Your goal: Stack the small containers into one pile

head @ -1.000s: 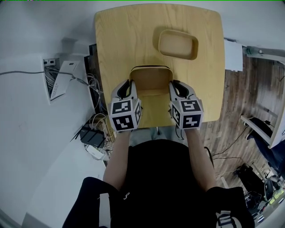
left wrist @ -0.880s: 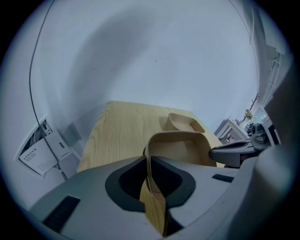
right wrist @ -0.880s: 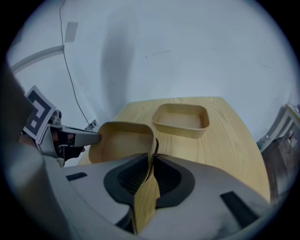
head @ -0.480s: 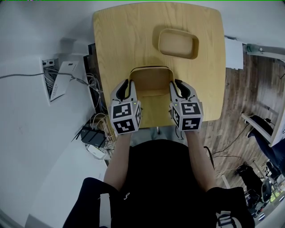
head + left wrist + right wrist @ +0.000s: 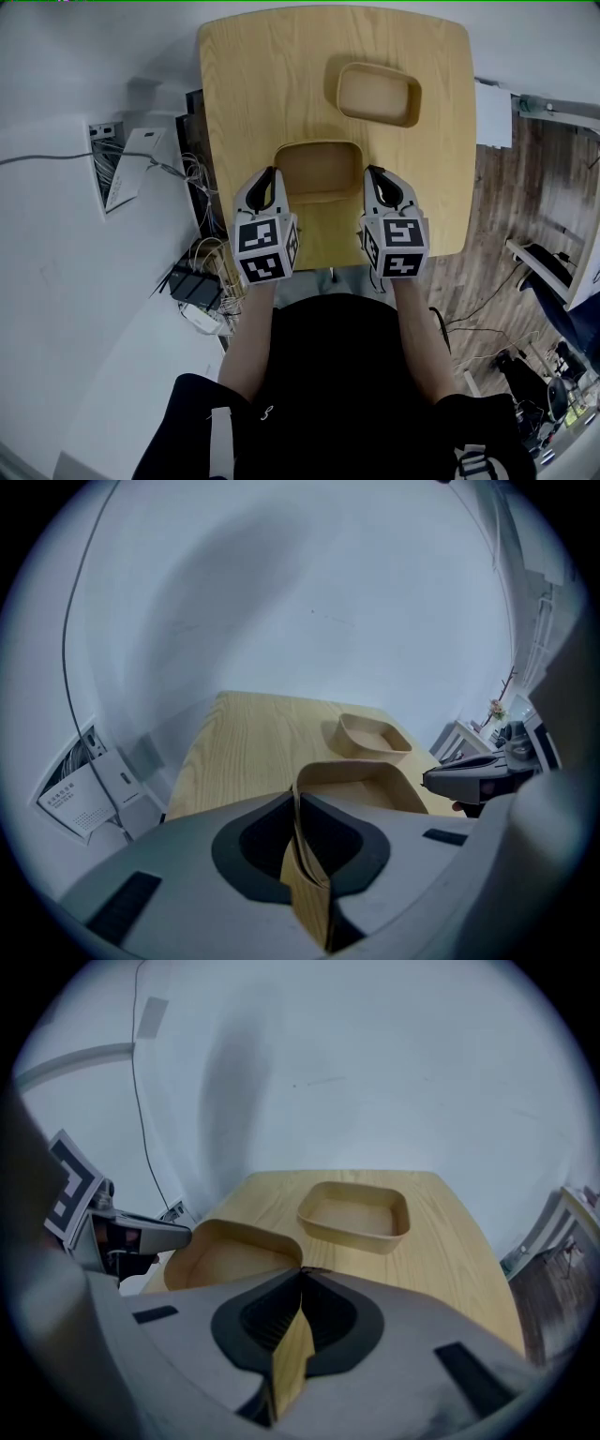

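Fingers (image 5: 248, 850) of the left gripper (image 5: 298, 803) are clenched on the thin left wall of the near container (image 5: 361, 778), and they have just been closing on it. Those of the right gripper (image 5: 302, 1279) have likewise just been closing and now pinch that container's right wall, a strip of pale wood standing between the black pads (image 5: 333, 1321).

From the head view, the left gripper (image 5: 272, 174) and right gripper (image 5: 373, 174) slope down and forward, side by side. Each marker cube faces up toward the camera, and both forearms (image 5: 248, 328) reach straight out from the body.

Between them the near container (image 5: 319, 171) sits over the front half of the desk (image 5: 253, 84). The far container (image 5: 378, 93) stands apart on the desk, beyond it and slightly to the right, with bare desk between the two.

Off the desk's left edge lie tangled cables (image 5: 199, 178). A wood floor (image 5: 534, 187) shows on the right.

Both containers are light wood, shallow, rounded-rectangular, thin-walled and empty.
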`<state>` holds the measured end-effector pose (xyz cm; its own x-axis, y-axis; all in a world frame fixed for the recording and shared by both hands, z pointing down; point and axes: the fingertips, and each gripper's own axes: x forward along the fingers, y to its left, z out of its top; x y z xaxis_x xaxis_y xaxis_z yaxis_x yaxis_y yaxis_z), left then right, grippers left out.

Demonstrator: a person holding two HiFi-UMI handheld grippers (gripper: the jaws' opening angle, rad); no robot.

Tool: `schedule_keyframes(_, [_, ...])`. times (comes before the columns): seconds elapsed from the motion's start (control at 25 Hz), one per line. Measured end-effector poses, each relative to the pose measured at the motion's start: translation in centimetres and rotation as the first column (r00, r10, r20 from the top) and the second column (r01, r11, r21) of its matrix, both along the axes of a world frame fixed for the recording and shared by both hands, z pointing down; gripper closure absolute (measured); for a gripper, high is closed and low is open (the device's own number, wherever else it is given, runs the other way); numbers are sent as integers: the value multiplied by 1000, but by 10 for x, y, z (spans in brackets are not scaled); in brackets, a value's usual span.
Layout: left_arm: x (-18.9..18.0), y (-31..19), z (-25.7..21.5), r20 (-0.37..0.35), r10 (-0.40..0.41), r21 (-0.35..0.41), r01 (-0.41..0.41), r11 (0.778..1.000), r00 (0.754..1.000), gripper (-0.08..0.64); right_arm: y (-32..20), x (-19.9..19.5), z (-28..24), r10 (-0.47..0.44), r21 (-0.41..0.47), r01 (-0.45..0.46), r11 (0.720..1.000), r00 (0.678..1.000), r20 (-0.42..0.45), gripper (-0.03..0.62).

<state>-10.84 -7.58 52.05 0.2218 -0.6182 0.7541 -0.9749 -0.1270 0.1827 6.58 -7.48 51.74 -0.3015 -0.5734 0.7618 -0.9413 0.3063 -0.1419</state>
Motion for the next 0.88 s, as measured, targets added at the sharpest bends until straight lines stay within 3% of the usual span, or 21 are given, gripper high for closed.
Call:
schedule_keyframes(0.56, [-15,3,-22,-55,-44,67,48,997,998,512,-2,-11,-15,-26,18,26,999,1000,8,584])
schedule_keyframes(0.64, [-16,3,-29,-60,-45,79,49,996,997,558,-2,-12,-21,-28,27,28,999,999,18,584])
schedule_keyframes(0.88, [-18,4,-44,-57,-28,115,35,993,998,558,-6,-20,-43,-54,70,49,996,997,64,584])
